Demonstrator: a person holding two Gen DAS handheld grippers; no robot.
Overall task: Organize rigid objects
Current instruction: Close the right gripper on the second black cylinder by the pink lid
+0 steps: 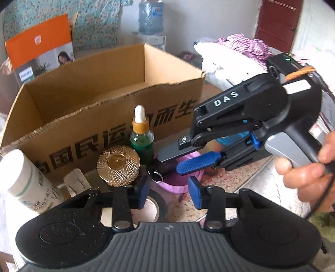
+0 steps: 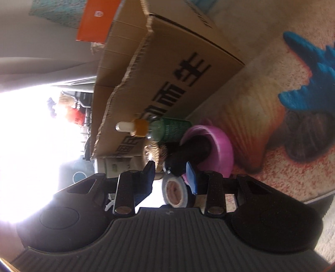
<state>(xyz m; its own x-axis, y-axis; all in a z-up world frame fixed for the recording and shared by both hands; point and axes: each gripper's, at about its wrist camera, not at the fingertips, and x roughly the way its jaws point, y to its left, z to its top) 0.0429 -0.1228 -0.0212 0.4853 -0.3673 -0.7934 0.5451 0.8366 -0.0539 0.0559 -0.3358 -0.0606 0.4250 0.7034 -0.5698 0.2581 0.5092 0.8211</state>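
In the left wrist view my left gripper (image 1: 169, 193) stands open over a black tape roll (image 1: 156, 210) and the rim of a pink bowl (image 1: 180, 185); nothing is between its pads. My right gripper (image 1: 178, 162), held by a hand (image 1: 307, 167), reaches in from the right, open, with its tips at a dark ring-ended object (image 1: 156, 170) lying in the bowl. In the right wrist view, rolled sideways, the dark object (image 2: 186, 154) sits between the right gripper (image 2: 170, 175) fingers, with a gap on one side. A green dropper bottle (image 1: 141, 134) and a gold ridged lid (image 1: 118, 165) stand beside it.
An open cardboard box (image 1: 104, 83) stands just behind the objects. A white bottle (image 1: 23, 180) and a small clear container (image 1: 75, 182) are at the left. An orange carton (image 1: 39, 48), a water jug (image 1: 150, 16) and a white plush toy (image 1: 226, 60) lie beyond.
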